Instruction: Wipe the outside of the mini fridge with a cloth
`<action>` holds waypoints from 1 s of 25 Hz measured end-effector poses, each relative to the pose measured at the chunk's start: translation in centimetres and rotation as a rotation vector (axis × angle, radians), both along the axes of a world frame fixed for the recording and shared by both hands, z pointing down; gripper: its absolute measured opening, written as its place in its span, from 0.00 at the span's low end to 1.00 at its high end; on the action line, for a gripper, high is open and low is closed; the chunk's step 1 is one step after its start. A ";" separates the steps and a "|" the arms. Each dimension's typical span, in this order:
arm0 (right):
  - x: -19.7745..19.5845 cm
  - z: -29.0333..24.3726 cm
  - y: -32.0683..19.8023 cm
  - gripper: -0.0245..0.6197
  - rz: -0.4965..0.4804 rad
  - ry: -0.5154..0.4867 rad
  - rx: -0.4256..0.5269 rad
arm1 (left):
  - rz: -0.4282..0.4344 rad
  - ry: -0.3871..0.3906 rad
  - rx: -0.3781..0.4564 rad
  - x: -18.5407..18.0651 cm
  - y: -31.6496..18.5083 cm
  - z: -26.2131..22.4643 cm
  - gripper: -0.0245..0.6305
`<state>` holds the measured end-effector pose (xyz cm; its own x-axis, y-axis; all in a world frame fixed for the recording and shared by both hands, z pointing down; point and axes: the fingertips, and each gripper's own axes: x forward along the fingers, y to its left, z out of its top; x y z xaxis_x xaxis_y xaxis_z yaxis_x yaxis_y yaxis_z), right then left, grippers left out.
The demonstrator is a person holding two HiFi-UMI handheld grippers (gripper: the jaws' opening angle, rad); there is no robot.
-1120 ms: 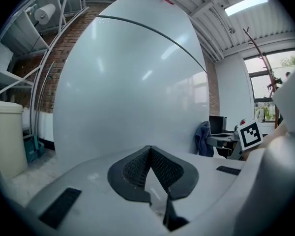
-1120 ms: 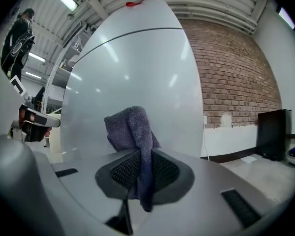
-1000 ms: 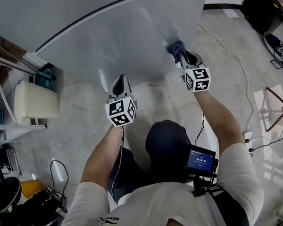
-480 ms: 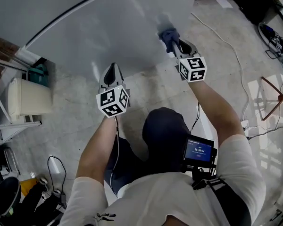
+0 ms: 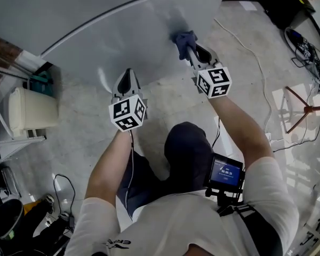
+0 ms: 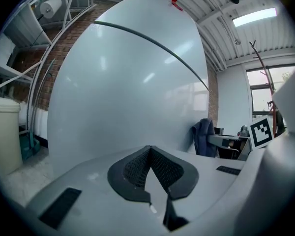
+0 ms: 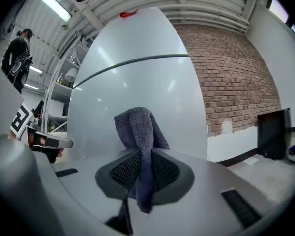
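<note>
Concrete floor, open right of mini fridge corner, crossed by white cable. Right gripper clamped on blue-grey cloth, bunched at fridge panel near its right edge. Left gripper closed, empty, close to same panel's lower edge. White bin at left, contents hidden.

Three cameras, one fridge front.
The head view looks steeply down over the person's shoulders and arms onto the floor and the mini fridge. The left gripper view and the right gripper view sit low and near. They face the fridge's pale front and tilt up to the ceiling. All three views share that front, and each gripper view catches the other gripper at its edge.
</note>
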<state>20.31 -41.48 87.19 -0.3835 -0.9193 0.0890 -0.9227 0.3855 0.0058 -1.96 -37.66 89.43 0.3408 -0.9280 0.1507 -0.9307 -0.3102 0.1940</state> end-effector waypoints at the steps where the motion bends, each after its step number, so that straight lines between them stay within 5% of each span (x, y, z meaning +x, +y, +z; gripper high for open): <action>1: -0.2 -1.1 0.4 0.13 -0.001 -0.007 -0.009 | 0.005 -0.001 -0.005 0.2 0.1 -1.2 0.04; 16: -2.8 -25.4 3.4 0.13 -0.010 -0.054 -0.081 | 0.049 0.011 -0.046 0.6 0.5 -26.3 0.04; 25: -3.6 -46.4 6.9 0.13 -0.059 -0.059 -0.015 | 0.046 0.037 0.063 0.7 3.0 -47.3 0.04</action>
